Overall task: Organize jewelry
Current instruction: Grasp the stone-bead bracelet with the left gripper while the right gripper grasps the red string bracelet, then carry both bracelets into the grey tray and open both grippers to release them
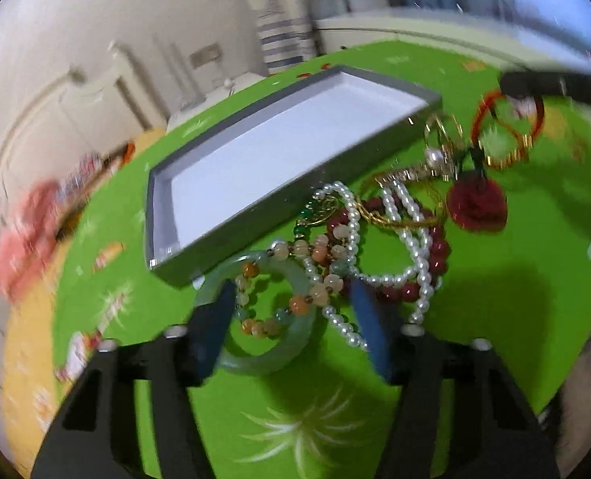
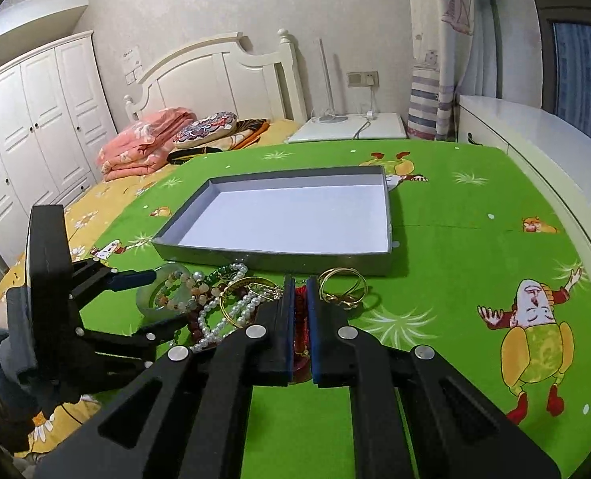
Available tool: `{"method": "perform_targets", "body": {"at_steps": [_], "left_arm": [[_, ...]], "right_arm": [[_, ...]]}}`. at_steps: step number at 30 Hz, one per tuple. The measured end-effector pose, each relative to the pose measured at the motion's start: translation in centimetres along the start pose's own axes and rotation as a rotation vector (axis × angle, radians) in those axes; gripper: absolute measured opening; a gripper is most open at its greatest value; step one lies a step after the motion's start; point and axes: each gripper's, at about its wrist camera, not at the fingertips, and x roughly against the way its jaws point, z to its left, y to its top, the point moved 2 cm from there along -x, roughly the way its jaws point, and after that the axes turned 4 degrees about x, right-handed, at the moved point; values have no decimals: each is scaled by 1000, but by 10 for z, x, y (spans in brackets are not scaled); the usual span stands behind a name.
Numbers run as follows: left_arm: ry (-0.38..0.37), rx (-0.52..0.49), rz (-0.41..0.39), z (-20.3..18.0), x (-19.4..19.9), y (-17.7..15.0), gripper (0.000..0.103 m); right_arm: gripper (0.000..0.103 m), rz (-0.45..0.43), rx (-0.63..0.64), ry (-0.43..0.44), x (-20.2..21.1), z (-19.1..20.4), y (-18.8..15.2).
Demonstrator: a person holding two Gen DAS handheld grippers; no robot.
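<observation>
Bangle [image 1: 263, 355] lies between my left hand-held gripper [image 1: 291, 311] pads, unpressed | my right hand-held gripper [image 2: 300, 319] clenched on red tassel [image 2: 300, 331] | tray [image 2: 271, 261] just beyond

Two hand-held grippers, both angled downward

The left hand-held gripper [image 1: 291, 311] has its blue fingers [image 1: 369, 319] part-way apart, not visibly pressing on anything. The right hand-held gripper [image 2: 300, 311] has its blue pads [image 2: 289, 319] drawn nearly together, a red thing between them.
</observation>
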Motion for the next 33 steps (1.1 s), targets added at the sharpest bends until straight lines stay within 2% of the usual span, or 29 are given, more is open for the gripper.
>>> {"method": "perform_targets", "body": {"at_steps": [1,3,5,7,18,22,27,31,33], "left_arm": [[-14,-16,10,-2,-3,0,28],[-16,-8,11,0,-5,2,19],[-55,22,-12,6,0,5,10],[-136,90,-35,17,9,11,10],[-270,231,-79,55,39,29,10],[-256,231,-89,57,45,32,10],[-253,224,-70,51,39,28,10],[-256,231,-61,49,35,27,10],[-255,232,-62,51,35,28,10]], "right_arm": [[9,0,0,-1,0,0,0],[9,0,1,-5,0,-1,0],[9,-2,1,-8,1,-2,1],[9,-6,5,-14,3,-3,3],[9,-69,30,-52,21,-15,30],[9,-104,11,-28,30,-23,34],[9,-31,-13,52,17,-27,28],[9,-82,-38,122,27,-27,34],[9,-99,-27,127,31,-24,38]]}}
